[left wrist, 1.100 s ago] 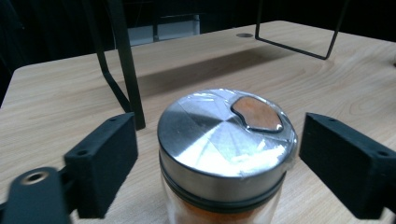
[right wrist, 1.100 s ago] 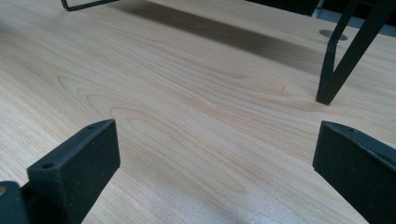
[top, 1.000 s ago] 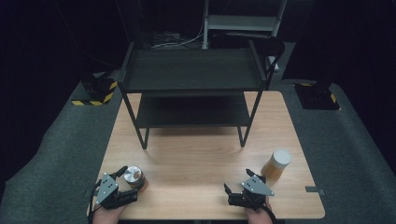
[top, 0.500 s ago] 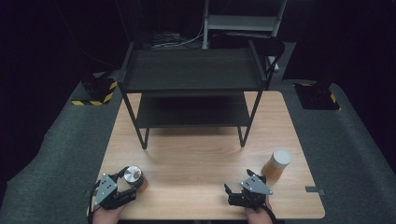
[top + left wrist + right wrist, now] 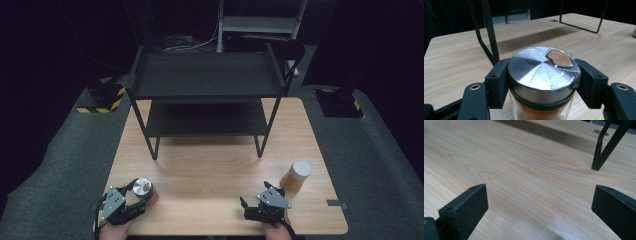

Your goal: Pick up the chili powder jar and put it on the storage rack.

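A glass jar of orange spice with a silver metal lid [image 5: 541, 72] stands near the table's front left corner [image 5: 142, 187]. My left gripper [image 5: 136, 196] has just been closing on it. Both black pads [image 5: 497, 82] now press the lid's rim from either side, and the jar stands upright. My right gripper [image 5: 255, 195] rests near the front edge at the right. Its jaws stand wide apart [image 5: 540, 202] with bare wood between them. A second jar [image 5: 297, 176], with a white lid and orange contents, stands just right of the right gripper.
A black two-tier metal rack [image 5: 207, 80] stands on the far half of the wooden table [image 5: 215, 165]. One of its legs [image 5: 599, 157] rises ahead of the right gripper, another [image 5: 490, 37] just behind the held jar. Grey carpet surrounds the table.
The left gripper's jaws have closed onto the silver-lidded jar. Neither hand has shifted, and the jar stays where it was.
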{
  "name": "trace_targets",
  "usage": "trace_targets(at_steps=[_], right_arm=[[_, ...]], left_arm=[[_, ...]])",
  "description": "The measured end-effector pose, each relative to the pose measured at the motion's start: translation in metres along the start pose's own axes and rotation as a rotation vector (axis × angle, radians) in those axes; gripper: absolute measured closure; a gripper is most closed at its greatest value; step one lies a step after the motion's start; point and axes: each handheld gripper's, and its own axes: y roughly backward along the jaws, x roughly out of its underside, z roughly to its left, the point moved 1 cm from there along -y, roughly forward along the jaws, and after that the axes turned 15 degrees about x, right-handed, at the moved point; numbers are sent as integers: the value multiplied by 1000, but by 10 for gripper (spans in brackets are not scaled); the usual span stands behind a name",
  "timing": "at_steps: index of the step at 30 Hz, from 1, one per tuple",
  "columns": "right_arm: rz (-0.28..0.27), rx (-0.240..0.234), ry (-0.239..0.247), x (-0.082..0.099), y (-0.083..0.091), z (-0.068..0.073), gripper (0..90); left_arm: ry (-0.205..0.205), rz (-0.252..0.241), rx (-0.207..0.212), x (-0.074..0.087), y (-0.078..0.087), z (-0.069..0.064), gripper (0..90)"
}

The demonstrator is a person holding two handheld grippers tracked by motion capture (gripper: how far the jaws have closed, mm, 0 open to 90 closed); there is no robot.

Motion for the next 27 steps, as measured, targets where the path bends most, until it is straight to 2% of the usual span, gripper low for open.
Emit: trace_targets(at_steps=[3,5,19,25,27], right_arm=[[1,-1,5,0,0,0,0],[-2,-1,6,0,0,0,0],[14,-3,15,-3,-1,1,0],[12,-6,18,-2,-1,0,0],[11,-7,19,-2,-1,0,0]], left_arm=[[-3,-6,-1,-3,0,-4,348],[8,-27,3,-7,2,-6,348],[9,-51,15,-28,2,-15,348],[-19,-59,20,-43,2,-20,348],[-40,-66,27,-52,2,-22,348]])
